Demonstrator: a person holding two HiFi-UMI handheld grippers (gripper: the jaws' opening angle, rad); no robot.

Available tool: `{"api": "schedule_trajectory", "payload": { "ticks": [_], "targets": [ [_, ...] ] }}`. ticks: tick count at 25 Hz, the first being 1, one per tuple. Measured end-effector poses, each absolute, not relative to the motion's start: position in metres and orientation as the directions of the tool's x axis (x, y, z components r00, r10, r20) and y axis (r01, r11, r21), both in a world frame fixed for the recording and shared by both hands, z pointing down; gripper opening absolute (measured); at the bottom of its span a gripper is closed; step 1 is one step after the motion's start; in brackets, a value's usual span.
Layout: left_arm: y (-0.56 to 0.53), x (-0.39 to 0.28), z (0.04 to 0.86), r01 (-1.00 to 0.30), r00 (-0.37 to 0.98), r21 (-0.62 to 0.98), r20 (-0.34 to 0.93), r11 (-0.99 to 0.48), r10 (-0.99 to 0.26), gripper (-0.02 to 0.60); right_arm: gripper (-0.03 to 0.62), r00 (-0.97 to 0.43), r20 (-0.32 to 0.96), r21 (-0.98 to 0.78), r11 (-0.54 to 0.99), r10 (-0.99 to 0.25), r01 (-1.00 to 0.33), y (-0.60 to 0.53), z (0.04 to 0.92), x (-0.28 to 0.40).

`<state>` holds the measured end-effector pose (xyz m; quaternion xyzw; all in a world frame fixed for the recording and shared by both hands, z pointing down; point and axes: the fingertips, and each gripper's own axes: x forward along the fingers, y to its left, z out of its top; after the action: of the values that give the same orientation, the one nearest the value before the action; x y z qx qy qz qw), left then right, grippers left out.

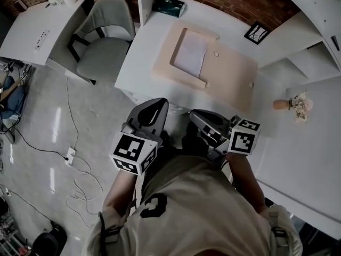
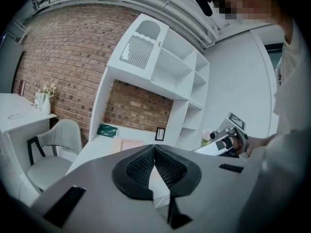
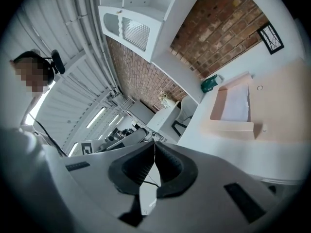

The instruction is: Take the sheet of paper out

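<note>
The sheet of paper (image 1: 191,53) lies inside the beige tray (image 1: 234,81) on the white counter (image 1: 143,63), in the upper middle of the head view. The left tongs (image 2: 154,147) and the right tongs (image 3: 154,145) are lower in the frame, well apart from the tray. Both are pressed together, with nothing between them.

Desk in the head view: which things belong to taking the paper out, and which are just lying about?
For the job: sheet of paper, tray holding it.
Lying about: green pouch, picture frame, flower pot, chair.
</note>
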<state>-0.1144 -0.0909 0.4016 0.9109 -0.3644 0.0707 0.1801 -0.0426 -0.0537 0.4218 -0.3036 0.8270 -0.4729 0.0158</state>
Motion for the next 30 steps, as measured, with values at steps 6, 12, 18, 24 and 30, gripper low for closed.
{"api": "schedule_trajectory", "payload": {
  "ticks": [6,12,18,24,30],
  "targets": [
    [-0.102,-0.104,0.401,-0.716,0.698,0.272,0.269,-0.642,-0.664,0.018,0.028,-0.830,0.246,-0.807,0.368,-0.501,-0.462,-0.065,0.432,-0.033],
    [-0.115,-0.080,0.399,-0.724,0.689,0.237,0.311,-0.648,-0.655,0.017,0.028,-0.854,0.214,-0.831,0.372,-0.475,-0.415,-0.090,0.436,-0.017],
    [-0.134,-0.060,0.396,-0.729,0.681,0.215,0.326,-0.650,-0.655,0.017,0.029,-0.858,0.208,-0.837,0.368,-0.470,-0.404,-0.106,0.436,0.002],
    [-0.140,-0.039,0.395,-0.709,0.699,0.204,0.334,-0.675,-0.633,0.017,0.028,-0.839,0.195,-0.848,0.343,-0.508,-0.405,-0.116,0.437,0.025],
    [-0.141,-0.028,0.385,-0.693,0.709,0.168,0.329,-0.701,-0.623,0.017,0.028,-0.824,0.154,-0.876,0.310,-0.546,-0.369,-0.123,0.438,0.043]
  ]
}}
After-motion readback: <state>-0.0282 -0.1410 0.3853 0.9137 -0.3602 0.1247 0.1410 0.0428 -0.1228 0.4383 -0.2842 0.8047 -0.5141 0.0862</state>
